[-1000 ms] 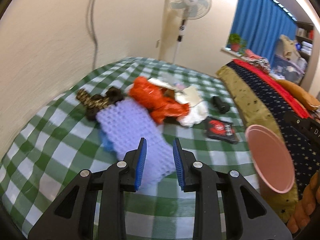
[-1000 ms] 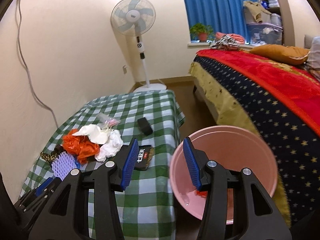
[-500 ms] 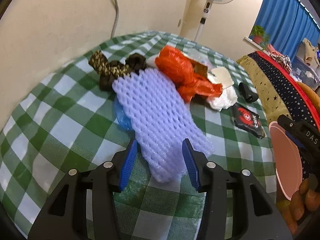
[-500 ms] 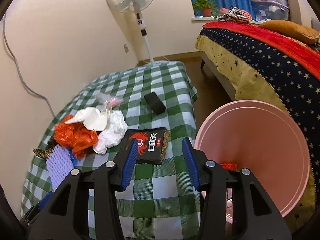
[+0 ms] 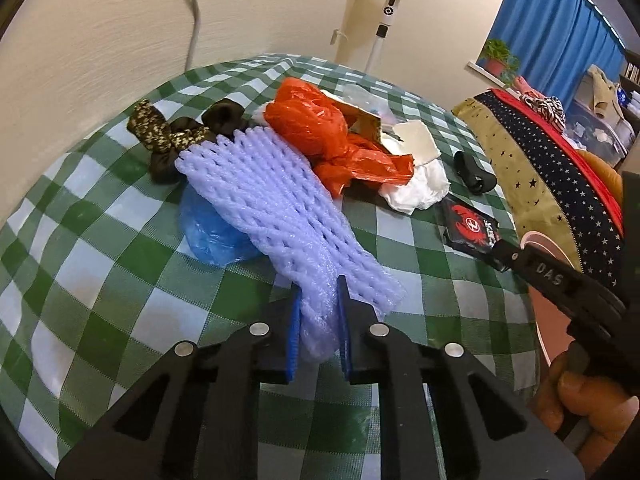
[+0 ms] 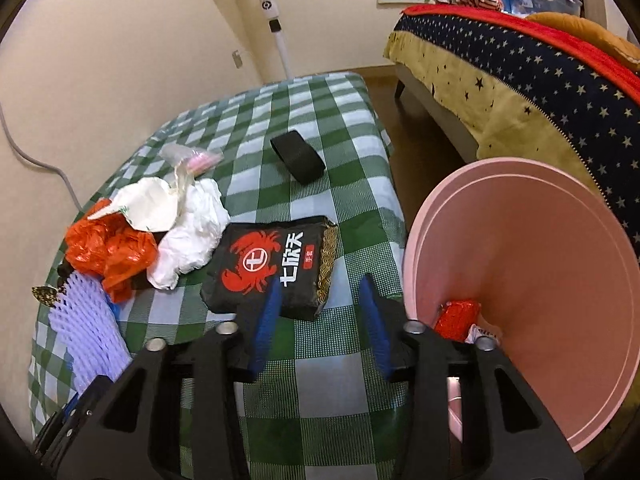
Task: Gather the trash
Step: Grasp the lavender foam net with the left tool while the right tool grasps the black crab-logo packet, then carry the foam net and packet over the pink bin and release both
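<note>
My left gripper (image 5: pixel 319 312) is shut on the near end of a purple foam net (image 5: pixel 276 204), which lies across the green checked table (image 5: pixel 100 240). The net also shows in the right wrist view (image 6: pixel 86 328). Behind it lie an orange plastic bag (image 5: pixel 320 132), white crumpled paper (image 5: pixel 416 188) and a blue bag (image 5: pixel 208 228). My right gripper (image 6: pixel 322 320) is open just above the table. Its left finger is at the edge of a black crab-print packet (image 6: pixel 272 264). A pink bin (image 6: pixel 532 280) stands to its right with red trash (image 6: pixel 458 314) inside.
A brown patterned cloth (image 5: pixel 168 136) lies at the far left of the pile. A black pouch (image 6: pixel 298 156) and a clear wrapper (image 6: pixel 192 156) lie farther back. A bed with a starred cover (image 6: pixel 540 92) stands right of the table. A standing fan (image 6: pixel 272 8) is by the wall.
My left gripper has closed on the near end of the purple foam net. My right gripper has moved down and forward to the black packet, staying open.
</note>
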Demonstrator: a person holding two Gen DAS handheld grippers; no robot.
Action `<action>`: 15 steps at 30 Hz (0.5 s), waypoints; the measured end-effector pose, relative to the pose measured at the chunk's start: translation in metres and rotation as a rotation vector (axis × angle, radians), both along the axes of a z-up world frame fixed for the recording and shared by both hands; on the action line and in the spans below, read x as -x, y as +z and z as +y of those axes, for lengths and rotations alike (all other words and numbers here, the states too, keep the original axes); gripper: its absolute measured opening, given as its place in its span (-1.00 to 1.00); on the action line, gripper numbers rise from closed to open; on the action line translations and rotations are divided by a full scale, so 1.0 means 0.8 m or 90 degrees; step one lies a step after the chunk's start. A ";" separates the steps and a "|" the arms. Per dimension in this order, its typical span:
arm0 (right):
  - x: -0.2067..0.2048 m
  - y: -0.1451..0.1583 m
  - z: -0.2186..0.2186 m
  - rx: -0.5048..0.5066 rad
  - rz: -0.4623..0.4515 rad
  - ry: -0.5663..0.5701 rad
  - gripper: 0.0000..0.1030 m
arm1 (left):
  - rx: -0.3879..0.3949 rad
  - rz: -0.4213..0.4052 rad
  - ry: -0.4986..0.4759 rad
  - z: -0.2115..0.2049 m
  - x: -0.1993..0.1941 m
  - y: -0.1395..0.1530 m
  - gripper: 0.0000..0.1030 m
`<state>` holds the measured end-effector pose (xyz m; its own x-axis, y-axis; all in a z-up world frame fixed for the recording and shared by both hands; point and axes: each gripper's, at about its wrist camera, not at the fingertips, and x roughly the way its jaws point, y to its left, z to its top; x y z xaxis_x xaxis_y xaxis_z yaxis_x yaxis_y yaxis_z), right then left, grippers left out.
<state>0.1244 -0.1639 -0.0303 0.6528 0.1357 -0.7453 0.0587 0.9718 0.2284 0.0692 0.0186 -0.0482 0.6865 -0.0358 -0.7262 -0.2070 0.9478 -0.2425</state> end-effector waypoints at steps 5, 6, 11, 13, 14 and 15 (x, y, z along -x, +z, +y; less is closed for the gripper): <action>-0.003 -0.005 -0.001 -0.009 0.009 0.002 -0.80 | 0.007 -0.002 -0.001 0.000 -0.005 0.000 -0.70; -0.003 -0.005 -0.002 -0.011 0.009 0.002 -0.87 | 0.007 -0.002 -0.001 0.000 -0.005 0.000 -0.70; 0.001 0.003 0.001 -0.008 -0.009 0.010 -1.00 | 0.008 -0.003 -0.001 -0.001 -0.006 0.000 -0.70; 0.005 0.011 0.002 -0.007 -0.025 0.012 -1.00 | 0.006 -0.006 -0.001 0.000 -0.005 0.001 -0.70; 0.007 0.015 0.001 -0.008 -0.032 0.013 -1.00 | 0.004 -0.008 -0.002 -0.001 -0.005 0.002 -0.70; 0.009 0.021 0.001 -0.011 -0.043 0.015 -1.00 | 0.002 -0.010 -0.002 -0.001 -0.004 0.003 -0.70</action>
